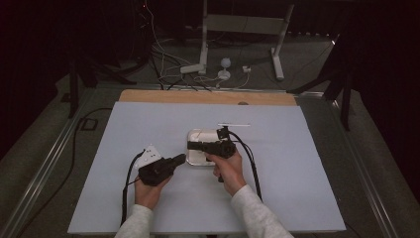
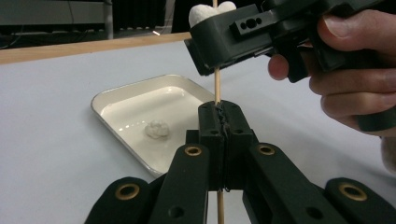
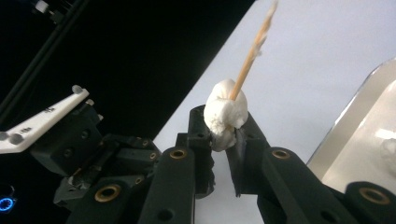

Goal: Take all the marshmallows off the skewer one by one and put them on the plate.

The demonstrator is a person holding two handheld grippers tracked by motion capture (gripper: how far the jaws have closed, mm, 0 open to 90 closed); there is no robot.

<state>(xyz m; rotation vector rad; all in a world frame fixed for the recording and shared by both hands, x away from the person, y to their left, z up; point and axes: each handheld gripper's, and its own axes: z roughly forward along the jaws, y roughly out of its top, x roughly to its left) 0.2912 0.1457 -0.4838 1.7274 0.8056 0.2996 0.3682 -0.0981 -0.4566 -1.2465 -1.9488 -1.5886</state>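
A: Where is the skewer now?

B: Upright between the two grippers, just beside the tray. The left gripper is clenched on its lower part; in the left gripper view the stick passes through the closed jaws and comes out below them. A marshmallow is threaded on it higher up, and the right gripper is pinching that marshmallow, with its pads pressed into the soft white lump.

A: Which way does the stick point?

B: Its long axis runs roughly vertical (bottom end toward the table, top end rising past the marshmallow). In the right gripper view the free end slants away up and to the right, blurred, so I can't say whether that end is the pointed one.

A: What might go wrong from here?

B: I'd judge the main risk is squashing. The right jaws are already biting into the marshmallow, and a harder squeeze could tear it or leave it stuck to the pads. Pushing at an angle to the stick could bend or snap it, since the wood is thin. And if the left grip slips, the skewer could slide down through the jaws instead of the marshmallow travelling along it.

A: Anything else nearby?

B: A second marshmallow lies in the tray, apart from both grippers.
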